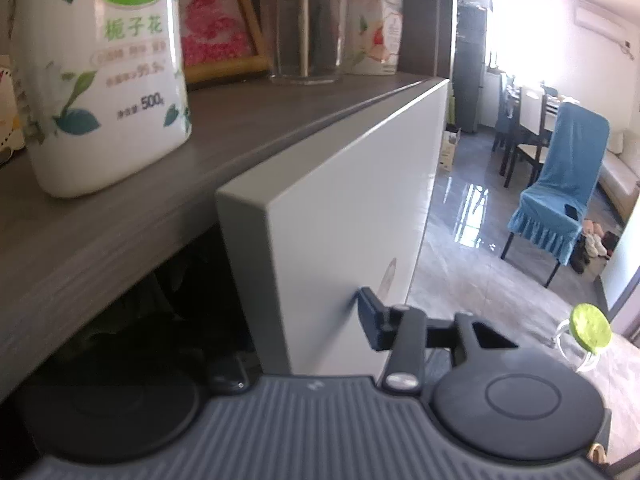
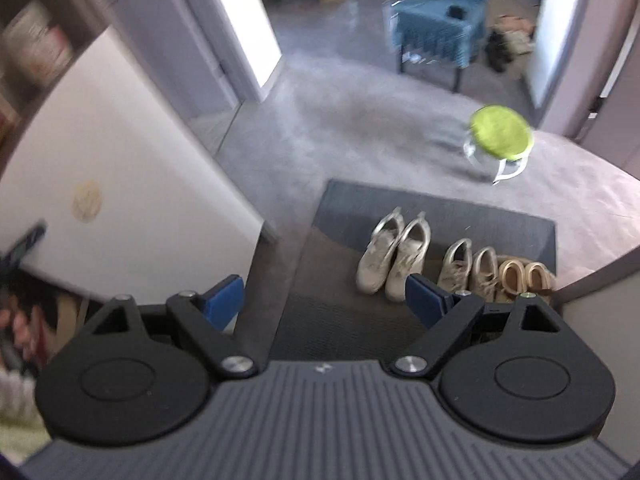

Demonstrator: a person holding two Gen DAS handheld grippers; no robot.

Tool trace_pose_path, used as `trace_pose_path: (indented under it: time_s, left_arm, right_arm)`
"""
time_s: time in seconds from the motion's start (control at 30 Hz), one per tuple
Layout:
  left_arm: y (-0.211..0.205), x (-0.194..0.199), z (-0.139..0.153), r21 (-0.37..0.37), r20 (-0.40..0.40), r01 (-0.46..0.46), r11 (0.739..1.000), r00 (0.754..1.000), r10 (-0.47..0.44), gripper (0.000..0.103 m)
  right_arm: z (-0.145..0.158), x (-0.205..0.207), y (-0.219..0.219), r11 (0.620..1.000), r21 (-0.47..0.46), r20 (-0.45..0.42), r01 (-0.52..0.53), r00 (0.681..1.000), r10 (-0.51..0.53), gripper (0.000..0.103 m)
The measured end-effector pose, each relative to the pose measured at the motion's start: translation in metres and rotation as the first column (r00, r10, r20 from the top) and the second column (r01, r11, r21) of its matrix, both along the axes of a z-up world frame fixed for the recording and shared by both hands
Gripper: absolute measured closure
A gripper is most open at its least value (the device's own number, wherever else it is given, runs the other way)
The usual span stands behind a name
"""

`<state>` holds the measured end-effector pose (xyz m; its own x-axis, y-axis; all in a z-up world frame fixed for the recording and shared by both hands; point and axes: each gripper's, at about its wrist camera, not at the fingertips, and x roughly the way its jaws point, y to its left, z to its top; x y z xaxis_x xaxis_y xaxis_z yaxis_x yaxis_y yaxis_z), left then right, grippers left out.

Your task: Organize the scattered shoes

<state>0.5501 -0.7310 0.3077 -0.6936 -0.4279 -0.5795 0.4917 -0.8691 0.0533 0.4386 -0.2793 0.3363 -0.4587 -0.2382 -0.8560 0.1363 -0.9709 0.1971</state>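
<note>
Shoes: three pairs (image 2: 452,264) stand side by side on the dark mat (image 2: 520,224), toes toward me; tidy row, none in my jaws
Cabinet door (image 1: 344,208): swung open; dark inside, contents too dim to tell
Left gripper (image 1: 320,320): one finger (image 1: 370,320) outside the door face, the other hidden behind its edge; I judge it straddles the panel, but cannot tell the grip
Right gripper (image 2: 324,300): jaws spread wide, empty, above the mat
Stage: fits either shoes lined up for good and door about to close, or row waiting to go inside
Far corner: more shoes (image 2: 508,40) heaped beyond the blue chair (image 2: 440,20); possibly left to sort
</note>
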Motion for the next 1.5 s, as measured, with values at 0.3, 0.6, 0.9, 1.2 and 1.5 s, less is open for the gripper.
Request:
trace_pose_path:
  time_s: [0.3,0.6,0.9,1.2,1.5]
  left_arm:
    - [0.046,0.006,0.003,-0.065,0.041,-0.007,0.998,0.999,0.009,0.062]
    - [0.148,-0.011,0.013,-0.087,0.122,0.047,0.995,0.992,-0.036,0.067]
    - [0.217,-0.056,0.019,-0.038,0.162,-0.023,0.999,0.986,0.028,0.072]
    - [0.274,-0.103,0.019,-0.013,0.170,-0.066,0.998,0.983,0.067,0.077]
    - [0.329,-0.184,0.023,-0.029,0.236,-0.164,0.986,0.957,0.166,0.076]
  right_arm:
    - [-0.004,-0.023,-0.012,0.988,0.006,-0.017,-0.157,0.987,0.157,0.013]
    - [-0.002,-0.082,0.044,0.985,-0.085,-0.079,-0.152,0.986,0.145,0.013]
    - [0.010,-0.105,0.110,0.962,0.047,-0.232,-0.270,0.933,0.274,0.013]
    - [0.002,-0.107,0.210,0.992,0.008,-0.239,-0.126,0.963,0.124,0.013]
    - [-0.017,-0.080,0.293,0.996,0.013,-0.213,0.089,0.973,-0.085,0.013]
